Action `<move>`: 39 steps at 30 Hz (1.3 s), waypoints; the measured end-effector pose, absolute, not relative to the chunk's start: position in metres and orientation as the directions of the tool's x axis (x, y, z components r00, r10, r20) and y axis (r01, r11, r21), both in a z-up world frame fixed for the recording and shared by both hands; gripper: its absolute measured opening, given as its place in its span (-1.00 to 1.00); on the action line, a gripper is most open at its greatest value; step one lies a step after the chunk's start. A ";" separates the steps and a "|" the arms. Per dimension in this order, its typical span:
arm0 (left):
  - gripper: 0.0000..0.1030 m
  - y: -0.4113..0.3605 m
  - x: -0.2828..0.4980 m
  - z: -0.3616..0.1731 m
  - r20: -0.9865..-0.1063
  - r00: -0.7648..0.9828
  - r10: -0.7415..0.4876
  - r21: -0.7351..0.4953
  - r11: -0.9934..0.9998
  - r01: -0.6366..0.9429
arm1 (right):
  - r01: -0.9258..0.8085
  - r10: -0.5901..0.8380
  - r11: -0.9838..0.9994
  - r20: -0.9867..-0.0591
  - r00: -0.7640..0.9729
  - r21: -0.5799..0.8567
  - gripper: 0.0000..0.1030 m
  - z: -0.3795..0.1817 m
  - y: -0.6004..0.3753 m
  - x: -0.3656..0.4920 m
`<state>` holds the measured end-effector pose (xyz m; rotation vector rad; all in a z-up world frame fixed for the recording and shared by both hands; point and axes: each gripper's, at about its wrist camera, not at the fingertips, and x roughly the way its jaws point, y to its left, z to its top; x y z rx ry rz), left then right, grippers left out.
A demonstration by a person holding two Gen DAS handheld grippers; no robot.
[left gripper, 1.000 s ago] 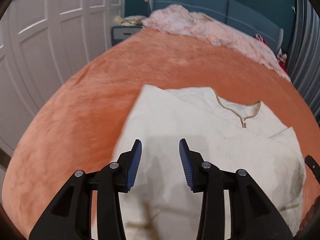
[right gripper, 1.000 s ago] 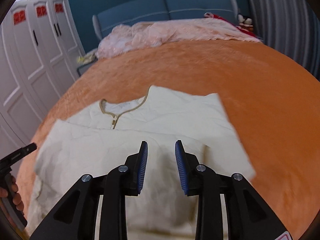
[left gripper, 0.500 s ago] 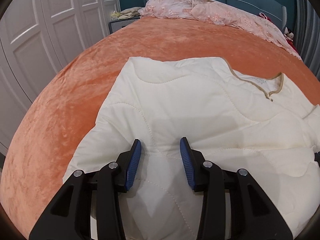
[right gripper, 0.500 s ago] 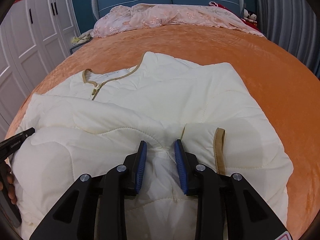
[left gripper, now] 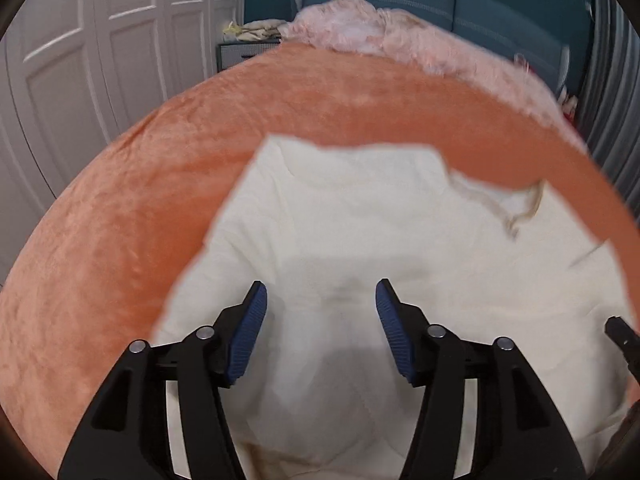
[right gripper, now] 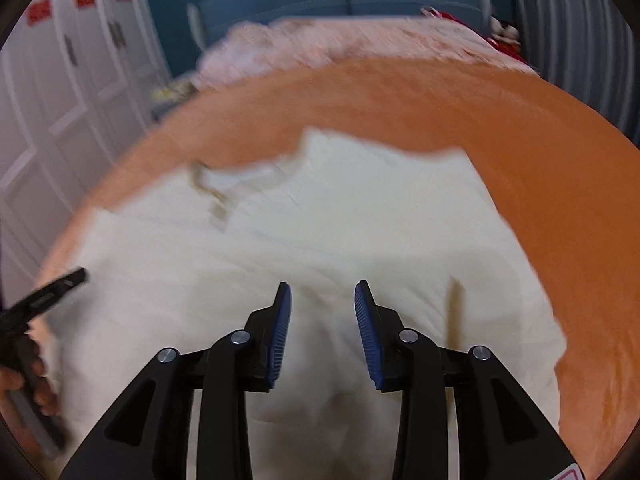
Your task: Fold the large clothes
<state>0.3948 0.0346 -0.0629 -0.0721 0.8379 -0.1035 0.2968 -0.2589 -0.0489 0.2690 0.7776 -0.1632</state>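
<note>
Both views were pretty smeared with motion blur, so the quilting on the cream jacket point(left gripper: 360, 240) was hard to make out, and its near hem was cut off at the bottom of each frame behind the claw arms. One jacket, lying on the orange bedspread point(left gripper: 120, 240) and filling the lower middle of both frames, its tan-trimmed collar point(right gripper: 216, 196) toward the far side. The left claw point(left gripper: 319, 312) had just been opening, its two blue pads apart with nothing pinched between them, only fabric below. Same for the right claw point(right gripper: 322, 312): jaws had just spread, nothing clamped. A tan strip point(right gripper: 455, 308) showed right of it. At the left edge of the right view, a hand point(right gripper: 24, 376) was partly visible, mostly cropped. One pink blanket point(left gripper: 400, 44) sat blurry in the upper part.
</note>
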 end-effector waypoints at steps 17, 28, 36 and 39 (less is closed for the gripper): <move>0.15 0.041 0.530 -0.107 -0.808 0.585 -0.063 -0.118 0.991 -0.056 | 0.026 0.259 0.939 -0.757 0.600 0.343 0.11 -0.080 -0.164 0.538; 0.30 0.045 0.515 -0.120 -0.756 0.653 -0.054 -0.126 0.990 -0.064 | 0.057 0.248 0.932 -0.745 0.619 0.358 -0.96 -0.118 -0.165 0.532; 0.38 0.043 0.513 -0.122 -0.749 0.661 -0.041 -0.109 0.992 -0.062 | 0.079 0.223 0.935 -0.745 0.629 0.347 -0.98 -0.127 -0.168 0.532; 0.39 0.042 0.516 -0.123 -0.751 0.659 -0.029 -0.096 0.993 -0.065 | 0.088 0.235 0.922 -0.725 0.648 0.377 -1.00 -0.126 -0.173 0.530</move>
